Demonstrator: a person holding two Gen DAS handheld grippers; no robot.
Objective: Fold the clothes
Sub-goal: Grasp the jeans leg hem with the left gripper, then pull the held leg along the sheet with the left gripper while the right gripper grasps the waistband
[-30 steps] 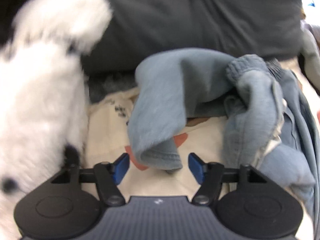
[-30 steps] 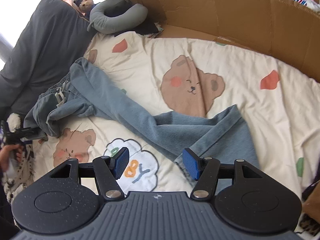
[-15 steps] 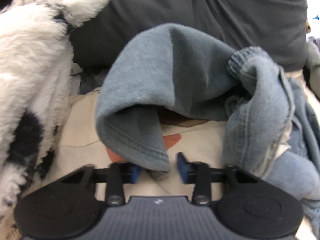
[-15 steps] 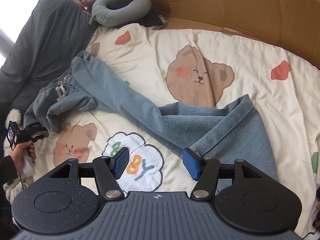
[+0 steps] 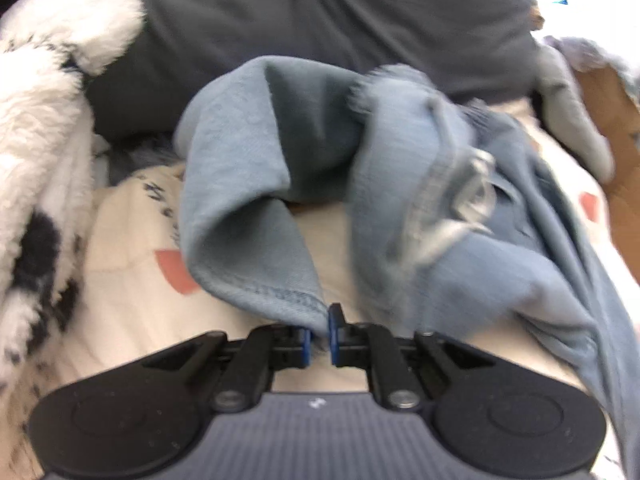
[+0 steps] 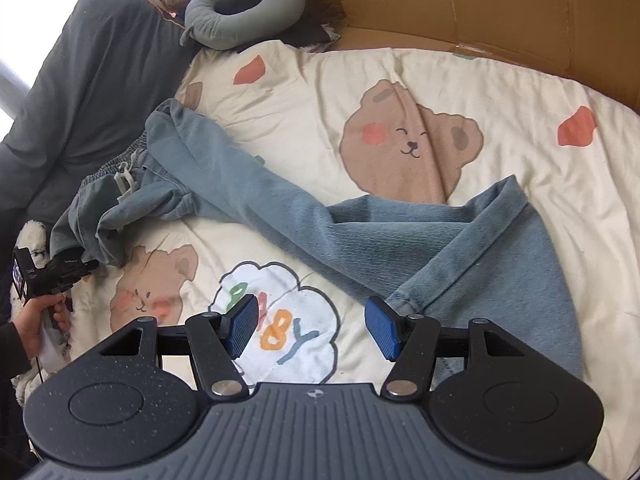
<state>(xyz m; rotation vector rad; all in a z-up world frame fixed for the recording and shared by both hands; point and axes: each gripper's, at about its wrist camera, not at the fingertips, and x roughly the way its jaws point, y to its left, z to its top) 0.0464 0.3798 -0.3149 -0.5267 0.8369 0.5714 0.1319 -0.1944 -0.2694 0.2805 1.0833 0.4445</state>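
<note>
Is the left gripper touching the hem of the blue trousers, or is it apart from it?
Touching. In the left wrist view, the left gripper is closing with the hem of the blue trousers running down between its pads.

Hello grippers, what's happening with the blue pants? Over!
Left gripper closing on pants hem. Right gripper open, above bedsheet. Fluffy blanket beside the left gripper.

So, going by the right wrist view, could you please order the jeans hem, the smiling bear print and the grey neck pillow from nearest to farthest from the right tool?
1. Jeans hem: just beyond the right tool, beside its right-hand pad.
2. Smiling bear print: mid-bedspread, beyond the hem.
3. Grey neck pillow: far upper left, by the cardboard.
</note>
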